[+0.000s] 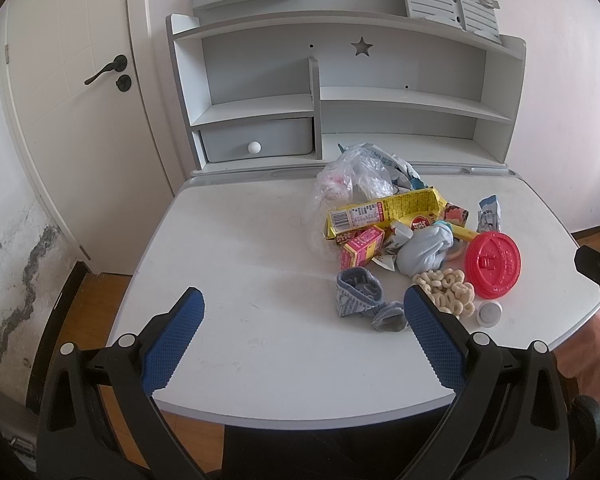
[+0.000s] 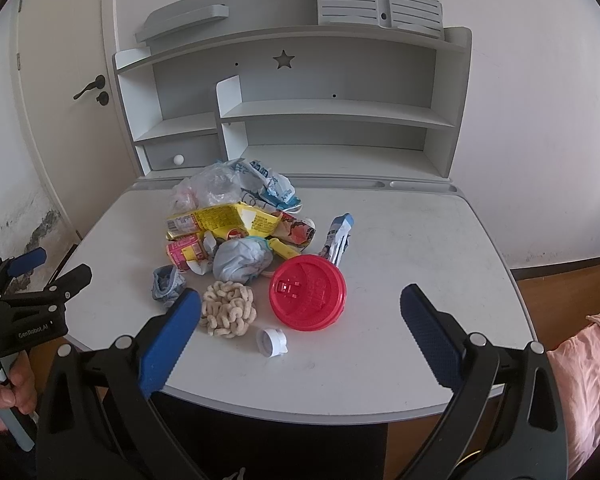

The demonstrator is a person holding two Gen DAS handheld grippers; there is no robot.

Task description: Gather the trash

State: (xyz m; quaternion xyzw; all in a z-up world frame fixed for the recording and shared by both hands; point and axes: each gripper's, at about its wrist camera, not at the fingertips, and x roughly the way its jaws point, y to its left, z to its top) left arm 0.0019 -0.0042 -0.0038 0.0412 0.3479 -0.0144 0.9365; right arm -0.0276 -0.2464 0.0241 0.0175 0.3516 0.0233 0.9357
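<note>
A pile of trash lies on the white desk (image 1: 240, 240): a clear plastic bag (image 1: 352, 176), a yellow wrapper (image 1: 384, 212), a pink carton (image 1: 362, 246), a crumpled blue cloth (image 1: 424, 254), a red lid (image 1: 493, 264), a beige ring scrunchie (image 1: 446, 288), a grey sock (image 1: 360, 296) and a small white cap (image 1: 489, 313). The right wrist view shows the red lid (image 2: 307, 297), the scrunchie (image 2: 229, 309), the cap (image 2: 271, 341) and the yellow wrapper (image 2: 224, 220). My left gripper (image 1: 303, 300) is open and empty over the desk's near edge. My right gripper (image 2: 300, 304) is open and empty, just short of the lid.
A grey hutch (image 1: 340, 92) with shelves and a small drawer (image 1: 256, 140) stands at the back of the desk. A white door (image 1: 72, 120) is to the left. Wooden floor (image 1: 92, 300) lies below. A pink cloth (image 2: 588, 364) is at the right.
</note>
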